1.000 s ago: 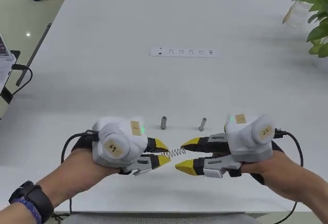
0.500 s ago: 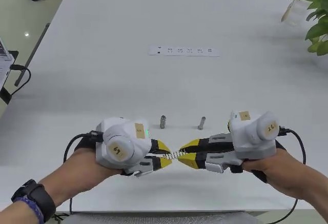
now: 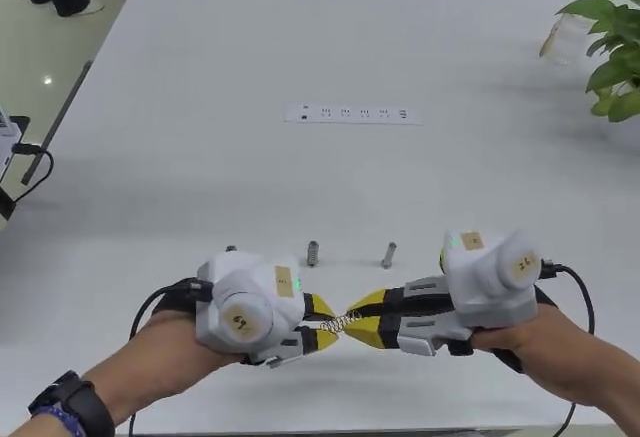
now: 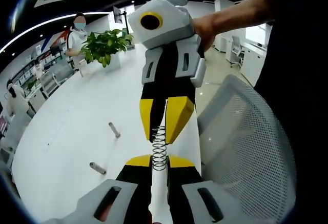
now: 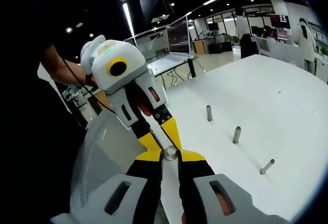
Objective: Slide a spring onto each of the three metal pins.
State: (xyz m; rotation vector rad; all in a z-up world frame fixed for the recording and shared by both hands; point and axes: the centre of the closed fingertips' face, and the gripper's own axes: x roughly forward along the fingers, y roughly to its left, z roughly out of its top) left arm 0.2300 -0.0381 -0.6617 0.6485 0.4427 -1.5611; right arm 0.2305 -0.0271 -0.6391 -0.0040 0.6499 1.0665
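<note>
A small steel spring (image 3: 345,319) hangs in the air between my two grippers, just above the white table's near edge. My left gripper (image 3: 325,326) is shut on one end of it and my right gripper (image 3: 362,325) on the other. In the left gripper view the spring (image 4: 159,148) rises from my own yellow tips (image 4: 159,161) to the right gripper's tips (image 4: 164,119). The right gripper view has the spring (image 5: 170,154) end-on between its tips. Beyond stand a pin wearing a spring (image 3: 313,253), a bare pin (image 3: 389,254) and a third pin (image 3: 231,249), mostly hidden.
A white power strip (image 3: 350,114) lies mid-table, and a potted plant (image 3: 612,52) stands at the far right edge. A mesh chair back (image 4: 246,147) sits right below the grippers. The table (image 3: 200,157) is broad and bare around the pins.
The right gripper stood open a second ago; it has come in and shut on the spring's free end. The left gripper has kept hold of the spring.
</note>
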